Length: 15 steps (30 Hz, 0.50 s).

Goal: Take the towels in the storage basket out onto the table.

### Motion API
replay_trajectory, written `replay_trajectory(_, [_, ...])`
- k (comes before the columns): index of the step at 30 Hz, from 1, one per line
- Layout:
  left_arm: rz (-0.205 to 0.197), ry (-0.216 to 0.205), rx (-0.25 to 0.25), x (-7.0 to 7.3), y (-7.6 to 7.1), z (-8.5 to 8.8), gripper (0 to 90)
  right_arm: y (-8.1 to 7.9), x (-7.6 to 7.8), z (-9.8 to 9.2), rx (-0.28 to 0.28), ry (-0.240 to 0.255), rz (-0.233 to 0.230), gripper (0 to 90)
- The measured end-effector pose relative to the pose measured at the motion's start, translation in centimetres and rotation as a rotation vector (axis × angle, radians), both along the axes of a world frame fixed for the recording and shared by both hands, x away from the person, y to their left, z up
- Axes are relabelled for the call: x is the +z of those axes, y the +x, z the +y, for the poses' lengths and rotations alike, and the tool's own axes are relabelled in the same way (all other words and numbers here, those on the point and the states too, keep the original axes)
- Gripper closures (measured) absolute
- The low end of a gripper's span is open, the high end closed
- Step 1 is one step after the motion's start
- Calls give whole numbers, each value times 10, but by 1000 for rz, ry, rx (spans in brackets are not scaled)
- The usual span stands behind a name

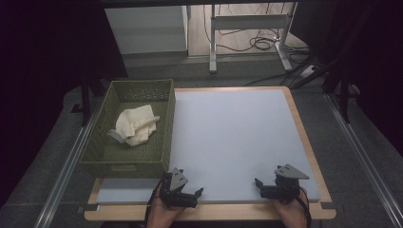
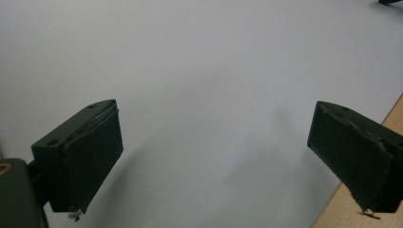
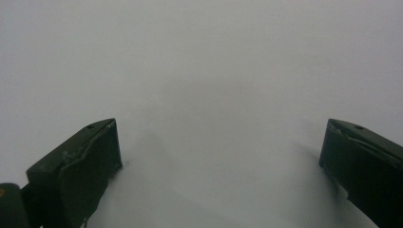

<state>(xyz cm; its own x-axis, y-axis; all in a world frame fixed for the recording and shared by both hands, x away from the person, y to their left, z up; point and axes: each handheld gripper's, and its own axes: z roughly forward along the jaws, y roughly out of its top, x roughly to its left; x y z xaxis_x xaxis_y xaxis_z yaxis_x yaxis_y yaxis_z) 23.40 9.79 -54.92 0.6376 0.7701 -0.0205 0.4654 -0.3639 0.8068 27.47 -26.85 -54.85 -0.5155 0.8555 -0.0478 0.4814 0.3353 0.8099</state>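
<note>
High view first, reading from the left: we see an olive-green woven basket [image 1: 102, 152] standing on the left part of the table, its near wall just beyond our left gripper [image 1: 183, 194]. Inside it lies a crumpled cream cloth [image 1: 135, 124], resting on the basket floor toward the middle, well apart from both tools. Next to the basket spreads the pale blue-grey mat [image 1: 233, 137] that covers most of the wooden table [image 1: 311, 156]. We hold the left gripper at the mat's near edge, just right of the basket's near corner; in the left gripper view its jaws stand wide apart with nothing but bare mat between them, and a strip of table wood shows at the lower right. Farther right, our right gripper [image 1: 273, 189] rests near the mat's near right corner. In the right gripper view its jaws are likewise spread wide over bare mat, holding nothing.
</note>
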Motion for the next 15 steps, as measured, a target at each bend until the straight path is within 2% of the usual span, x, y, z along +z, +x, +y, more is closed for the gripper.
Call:
replay_trajectory(5, [10, -8, -11, 5, 1, -2, 45, 0, 0, 0, 0, 0, 0, 0])
replay_trajectory(12, [58, -45, -39, 11, 10, -3, 52, 0, 0, 0, 0, 0, 0, 0])
replay_trajectory(15, [56, -38, -52, 15, 14, -6, 53, 0, 0, 0, 0, 0, 0, 0])
